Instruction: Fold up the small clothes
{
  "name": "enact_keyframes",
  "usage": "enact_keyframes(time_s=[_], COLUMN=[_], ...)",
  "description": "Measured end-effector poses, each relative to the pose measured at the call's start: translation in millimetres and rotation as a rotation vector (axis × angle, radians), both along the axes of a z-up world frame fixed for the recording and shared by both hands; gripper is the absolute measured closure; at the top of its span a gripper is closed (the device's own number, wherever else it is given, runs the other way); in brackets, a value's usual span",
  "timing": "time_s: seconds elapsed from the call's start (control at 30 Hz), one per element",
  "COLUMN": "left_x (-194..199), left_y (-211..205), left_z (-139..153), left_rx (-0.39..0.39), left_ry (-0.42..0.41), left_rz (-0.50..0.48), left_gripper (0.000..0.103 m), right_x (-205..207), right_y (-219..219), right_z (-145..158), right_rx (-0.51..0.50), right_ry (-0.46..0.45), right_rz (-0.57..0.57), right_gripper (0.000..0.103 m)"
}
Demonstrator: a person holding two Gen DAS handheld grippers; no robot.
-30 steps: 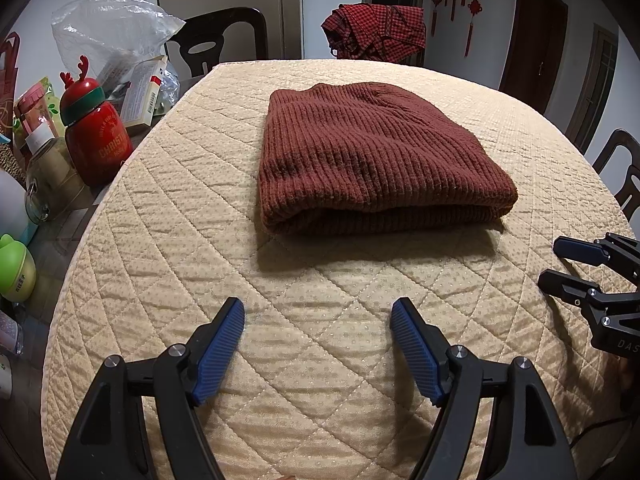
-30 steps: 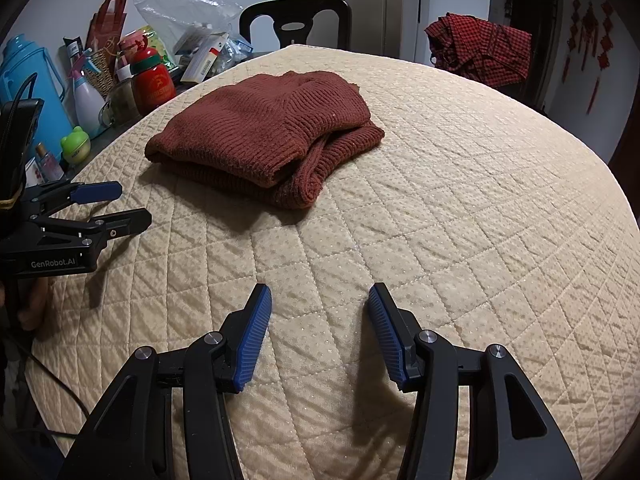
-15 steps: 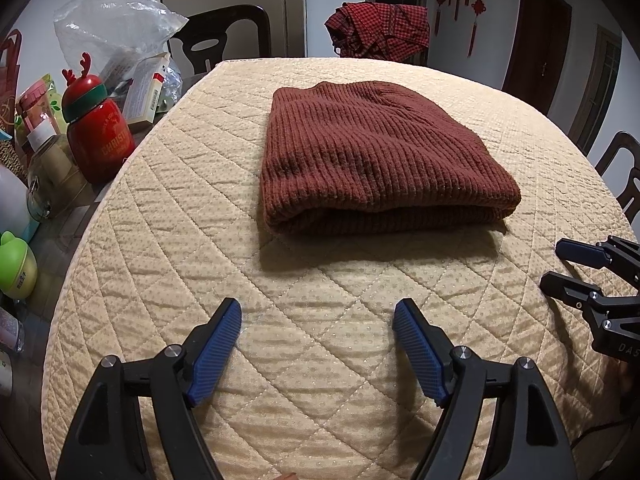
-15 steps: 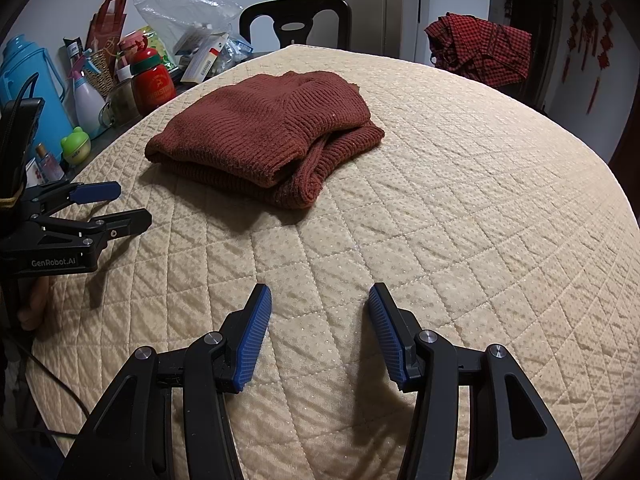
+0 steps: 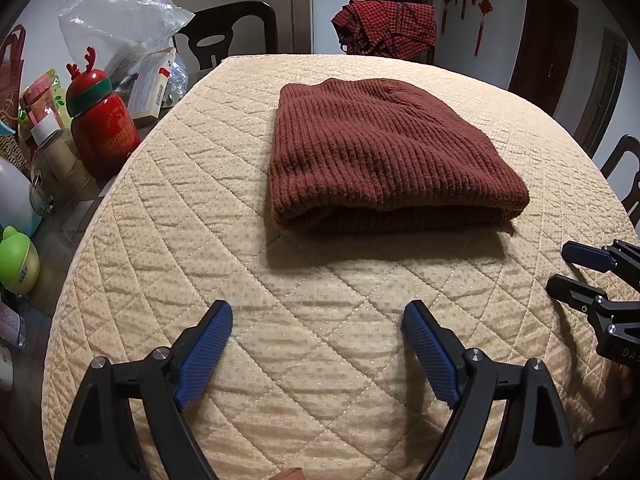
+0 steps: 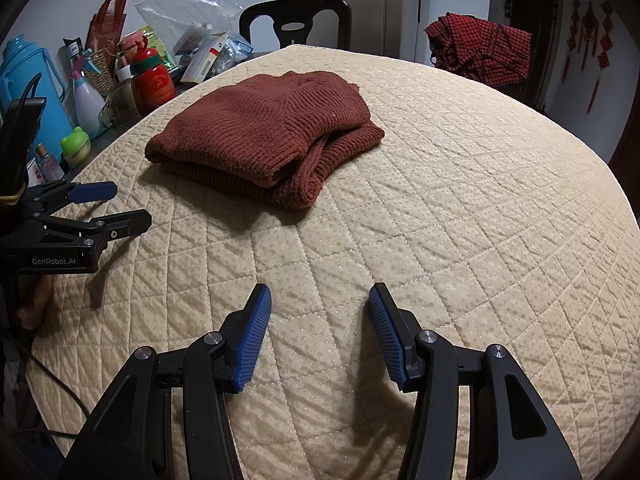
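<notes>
Nothing had shifted over the last second: the sweater lay folded mid-quilt, and both tongs hovered near the front edge, well short of it, jaws apart and empty. Left gripper faced its rounded fold; right gripper sat back from its open corner. Judgement: fold looked complete; any tidying should pinch the loose right-hand layers only.

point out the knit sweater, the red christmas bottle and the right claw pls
knit sweater (image 5: 380, 152): left wrist view, middle of the folded top layer.
red christmas bottle (image 5: 105, 136): left wrist view, red body below the green band.
right claw (image 6: 320, 332): right wrist view, midway between its blue fingertips, open.
</notes>
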State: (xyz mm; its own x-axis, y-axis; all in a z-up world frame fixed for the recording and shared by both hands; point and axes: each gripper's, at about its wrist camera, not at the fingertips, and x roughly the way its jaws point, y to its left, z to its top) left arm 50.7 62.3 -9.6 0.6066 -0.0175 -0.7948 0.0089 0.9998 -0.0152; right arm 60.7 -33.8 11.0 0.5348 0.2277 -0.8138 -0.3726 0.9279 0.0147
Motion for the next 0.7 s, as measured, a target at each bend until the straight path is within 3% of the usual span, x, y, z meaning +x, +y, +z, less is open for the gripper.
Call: enact_keyframes(time_s=[0.7], left_x=[0.2], left_y=[0.1], left_z=[0.1], left_rx=[0.004], left_ry=[0.000], left_rz=[-0.001], left_gripper=[0.013], right_x=[0.0], right_y=[0.3], right_z=[-0.2], right_rx=[0.000], right_ry=[0.000], right_rz=[0.000], right_gripper=[0.051])
